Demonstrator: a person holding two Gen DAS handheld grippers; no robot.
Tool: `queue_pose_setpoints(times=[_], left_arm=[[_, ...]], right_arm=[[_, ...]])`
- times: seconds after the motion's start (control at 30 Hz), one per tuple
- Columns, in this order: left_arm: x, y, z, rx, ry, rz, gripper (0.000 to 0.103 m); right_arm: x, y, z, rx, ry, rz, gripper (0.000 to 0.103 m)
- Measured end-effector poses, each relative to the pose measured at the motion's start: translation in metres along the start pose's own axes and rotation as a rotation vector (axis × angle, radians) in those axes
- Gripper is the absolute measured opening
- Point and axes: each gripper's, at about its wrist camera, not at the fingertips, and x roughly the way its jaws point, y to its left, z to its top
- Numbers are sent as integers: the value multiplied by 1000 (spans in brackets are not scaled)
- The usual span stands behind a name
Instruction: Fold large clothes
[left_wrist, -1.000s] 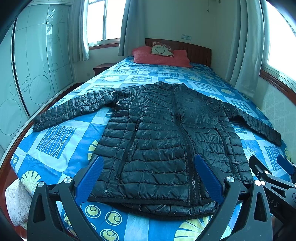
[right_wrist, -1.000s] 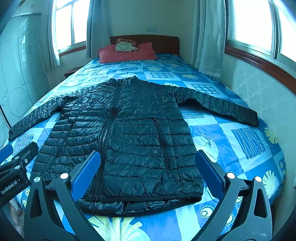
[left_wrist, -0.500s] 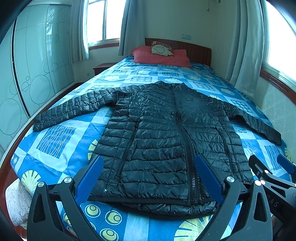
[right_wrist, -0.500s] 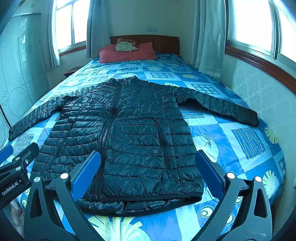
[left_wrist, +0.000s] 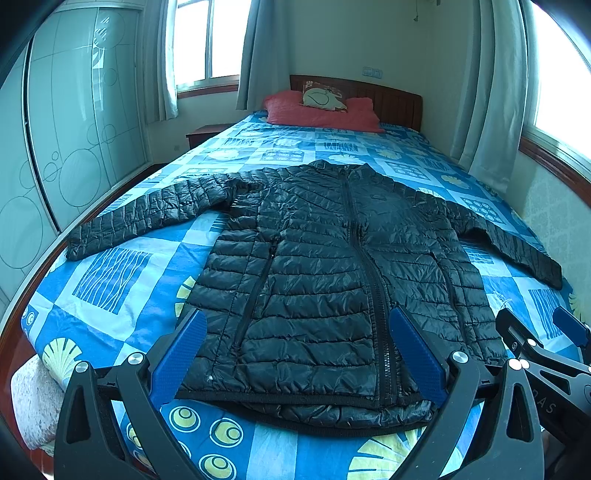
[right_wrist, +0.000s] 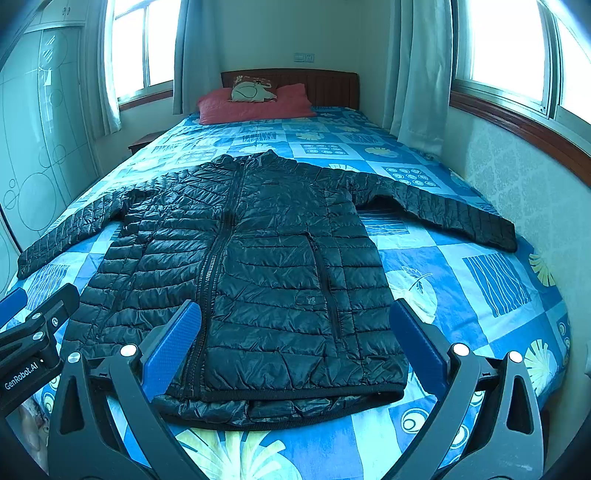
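A black quilted puffer jacket (left_wrist: 332, 280) (right_wrist: 266, 273) lies flat and zipped on the bed, front up, both sleeves spread out to the sides, hem toward me. My left gripper (left_wrist: 299, 343) hovers open above the hem, nothing between its blue pads. My right gripper (right_wrist: 295, 336) is likewise open over the hem, holding nothing. Each gripper shows at the edge of the other's view: the right one (left_wrist: 543, 339) at lower right, the left one (right_wrist: 33, 317) at lower left.
The bed (left_wrist: 110, 280) has a blue patterned cover, red pillows (left_wrist: 317, 112) and a wooden headboard at the far end. A glass-door wardrobe (left_wrist: 66, 140) runs along the left; a wall with windows and curtains (right_wrist: 417, 81) hugs the right side.
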Motion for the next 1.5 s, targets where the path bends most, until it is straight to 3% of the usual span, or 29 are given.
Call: queue_pose_setpoints(times=[1.13, 1.5], left_arm=[[5, 3, -10, -4, 8, 2, 98], [33, 21, -2, -41, 47, 30, 98]], right_arm=[[2, 7, -5, -10, 7, 4, 101], [28, -1, -3, 28, 41, 35, 101]])
